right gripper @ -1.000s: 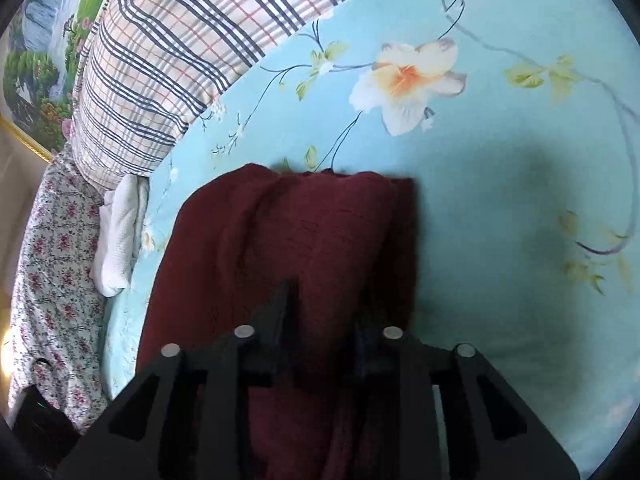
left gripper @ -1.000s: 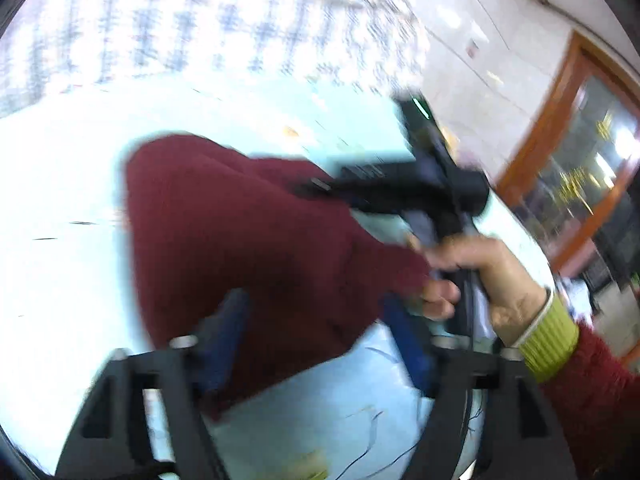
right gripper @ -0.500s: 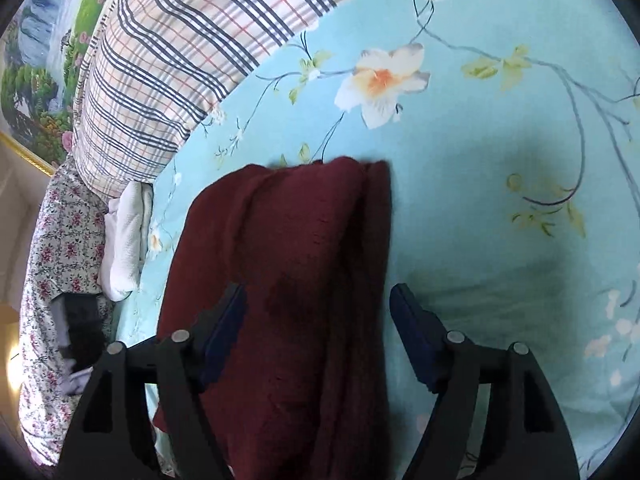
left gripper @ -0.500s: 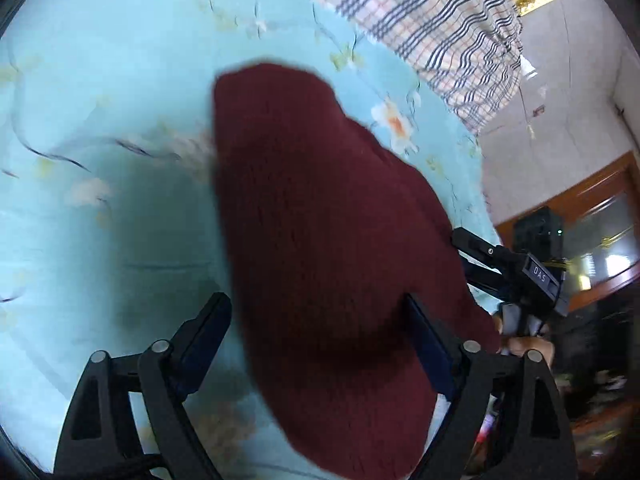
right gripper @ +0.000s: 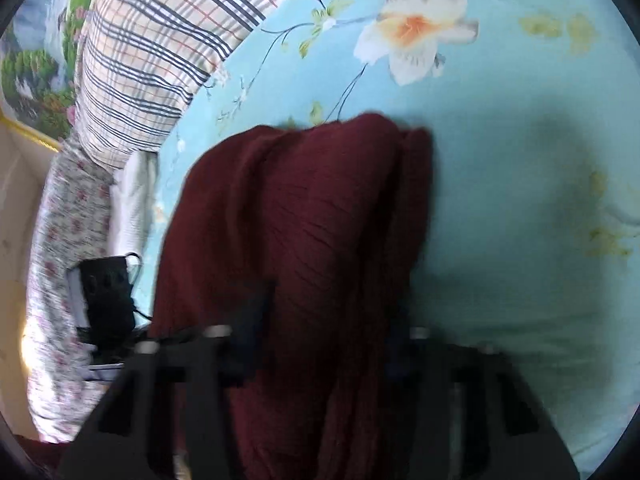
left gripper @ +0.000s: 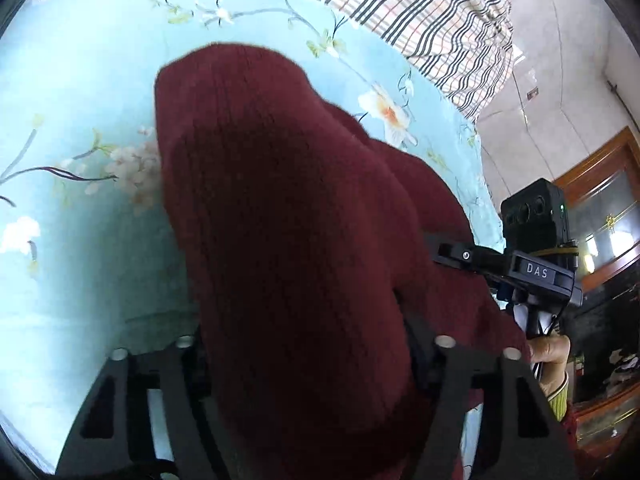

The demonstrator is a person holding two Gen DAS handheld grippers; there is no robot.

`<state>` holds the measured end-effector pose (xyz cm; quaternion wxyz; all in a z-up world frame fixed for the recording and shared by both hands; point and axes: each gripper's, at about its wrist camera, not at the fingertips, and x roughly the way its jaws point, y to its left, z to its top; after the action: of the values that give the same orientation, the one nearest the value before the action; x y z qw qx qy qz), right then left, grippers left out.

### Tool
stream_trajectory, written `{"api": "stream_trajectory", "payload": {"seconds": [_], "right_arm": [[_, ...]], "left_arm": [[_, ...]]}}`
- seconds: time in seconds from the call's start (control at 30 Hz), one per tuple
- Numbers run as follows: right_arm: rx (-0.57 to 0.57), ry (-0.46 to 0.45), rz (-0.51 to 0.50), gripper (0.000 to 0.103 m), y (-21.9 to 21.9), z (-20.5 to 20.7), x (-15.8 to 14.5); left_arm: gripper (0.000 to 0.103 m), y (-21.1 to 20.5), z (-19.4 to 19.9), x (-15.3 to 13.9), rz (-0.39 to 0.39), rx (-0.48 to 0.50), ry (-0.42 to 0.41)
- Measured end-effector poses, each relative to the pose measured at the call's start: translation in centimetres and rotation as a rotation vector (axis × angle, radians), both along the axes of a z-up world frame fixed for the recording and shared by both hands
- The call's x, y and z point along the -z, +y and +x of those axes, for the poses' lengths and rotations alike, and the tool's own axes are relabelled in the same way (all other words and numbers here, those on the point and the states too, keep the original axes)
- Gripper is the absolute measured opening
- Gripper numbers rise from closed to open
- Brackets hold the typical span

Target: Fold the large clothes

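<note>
A dark red knitted garment (left gripper: 288,240) lies bunched on a light blue flowered bedsheet (left gripper: 80,240). My left gripper (left gripper: 308,344) has its jaws around the near end of the garment, the fingers mostly hidden by cloth. In the right wrist view the same garment (right gripper: 304,240) runs up between the blurred jaws of my right gripper (right gripper: 324,328), which close in on its near end. The right gripper's body (left gripper: 532,268) shows at the right of the left wrist view, held by a hand.
A plaid quilt (right gripper: 160,40) lies at the head of the bed, with a floral cloth (right gripper: 68,220) and a white cloth (right gripper: 132,200) beside it. A black device (right gripper: 106,296) sits at the left edge. A wooden door frame (left gripper: 600,168) stands beyond the bed.
Both grippers were open around the garment half a second ago; now their jaws have closed in on it. The left gripper moved closer over the cloth.
</note>
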<state>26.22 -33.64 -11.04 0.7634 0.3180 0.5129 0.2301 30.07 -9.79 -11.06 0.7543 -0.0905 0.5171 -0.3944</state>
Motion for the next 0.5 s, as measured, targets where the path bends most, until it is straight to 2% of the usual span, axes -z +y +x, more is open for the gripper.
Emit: {"api": "stream_trajectory", "payload": {"seconds": [0.07, 0.17, 0.2, 0.33, 0.5], "right_arm": [[0.011, -0.023, 0.017, 0.031, 0.2, -0.7, -0.6], [0.022, -0.068, 0.050, 0.030, 1.2, -2.4, -2.4], [0.022, -0.083, 0.063, 0.030, 1.8, -2.9, -3.1], [-0.028, -0.133, 0.124, 0.029, 6.5, -5.0, -4.9], [-0.097, -0.133, 0.226, 0.029, 12.3, -5.7, -4.1]], "left_arm": [[0.055, -0.2, -0.6, -1.2, -0.002, 0.002, -0.022], [0.051, 2.0, -2.2, -3.3, 0.000, 0.010, -0.064], [0.051, 3.4, -3.0, -4.3, 0.017, 0.012, -0.093], [0.051, 9.0, -4.4, -7.0, 0.086, -0.010, -0.126], [0.052, 15.2, -5.7, -8.1, 0.173, -0.024, -0.142]]}}
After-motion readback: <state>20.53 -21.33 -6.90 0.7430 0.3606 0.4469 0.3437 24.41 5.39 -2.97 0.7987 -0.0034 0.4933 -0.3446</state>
